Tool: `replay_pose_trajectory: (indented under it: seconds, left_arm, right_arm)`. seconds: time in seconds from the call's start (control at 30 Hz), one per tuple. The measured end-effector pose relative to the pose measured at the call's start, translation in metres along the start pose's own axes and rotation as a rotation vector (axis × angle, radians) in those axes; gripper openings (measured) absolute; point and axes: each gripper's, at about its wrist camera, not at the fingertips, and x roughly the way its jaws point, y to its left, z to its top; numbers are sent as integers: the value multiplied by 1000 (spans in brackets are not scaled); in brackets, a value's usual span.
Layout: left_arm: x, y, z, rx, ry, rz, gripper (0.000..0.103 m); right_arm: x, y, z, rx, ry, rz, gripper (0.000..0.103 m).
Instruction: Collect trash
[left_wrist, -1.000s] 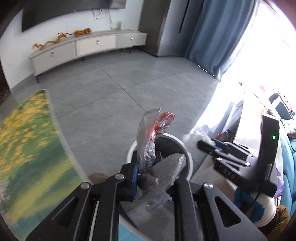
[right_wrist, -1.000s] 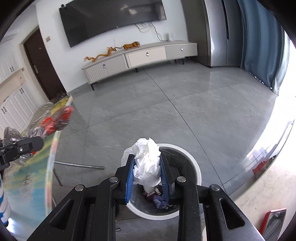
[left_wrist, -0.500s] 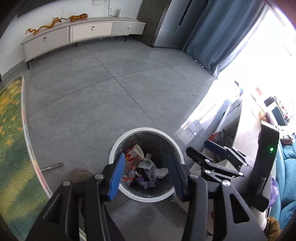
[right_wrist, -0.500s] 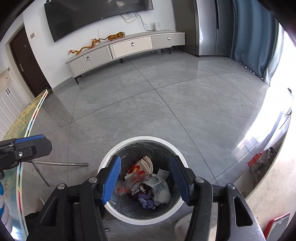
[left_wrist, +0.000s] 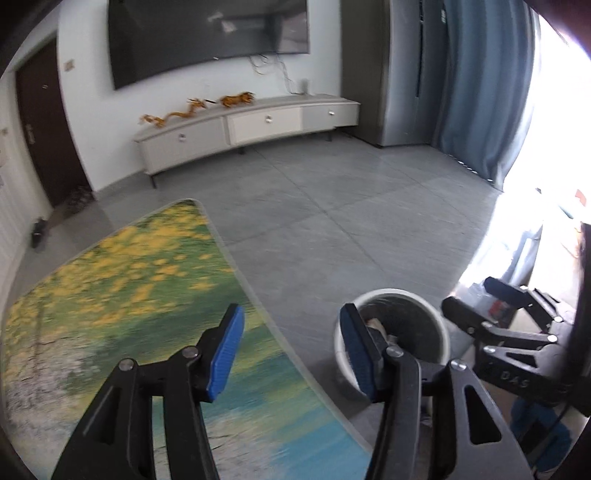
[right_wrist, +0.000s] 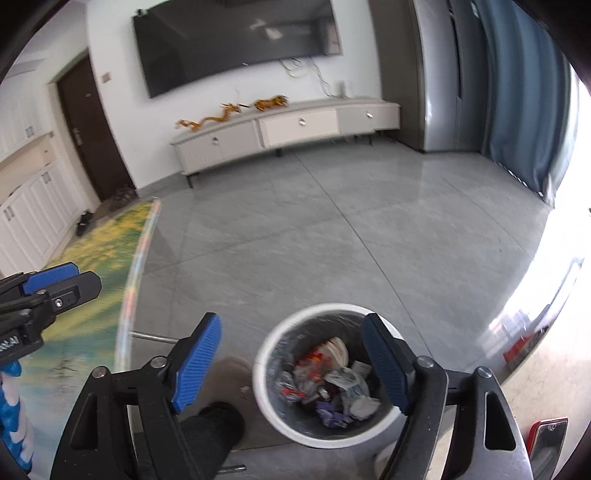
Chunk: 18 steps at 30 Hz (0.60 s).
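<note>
Hand-held gripper (right_wrist: 291, 365) wide apart, empty

Right gripper (right_wrist: 291, 363) spread wide above trash-filled bin (right_wrist: 284, 424)

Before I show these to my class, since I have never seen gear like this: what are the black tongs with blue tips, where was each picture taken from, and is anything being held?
These are two hand-held grippers, one in each of a person's hands, each with a small wide-angle camera looking forward along its two fingers. One picture comes from the left gripper, the other from the right gripper. Both stand wide open with nothing between their blue pads. The left view looks over a table with a yellow-and-green flower print; no loose trash shows on the visible part of it. Beside the table, on the grey floor, stands a white trash bin; the right view looks down into it, showing crumpled wrappers and paper. Each gripper also appears at the edge of the other's picture.
</note>
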Motion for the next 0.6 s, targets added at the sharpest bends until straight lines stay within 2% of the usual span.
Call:
replay_pose_trajectory:
  seconds: [0.23, 0.6]
  left_arm:
    - [-57, 62, -22, -54, -82, 171, 56]
    - [-133, 150, -60, -191, -169, 358, 57]
  right_arm:
    - [-25, 71, 9, -103, -57, 84, 84]
    - [-44, 173, 16, -236, -133, 158, 99]
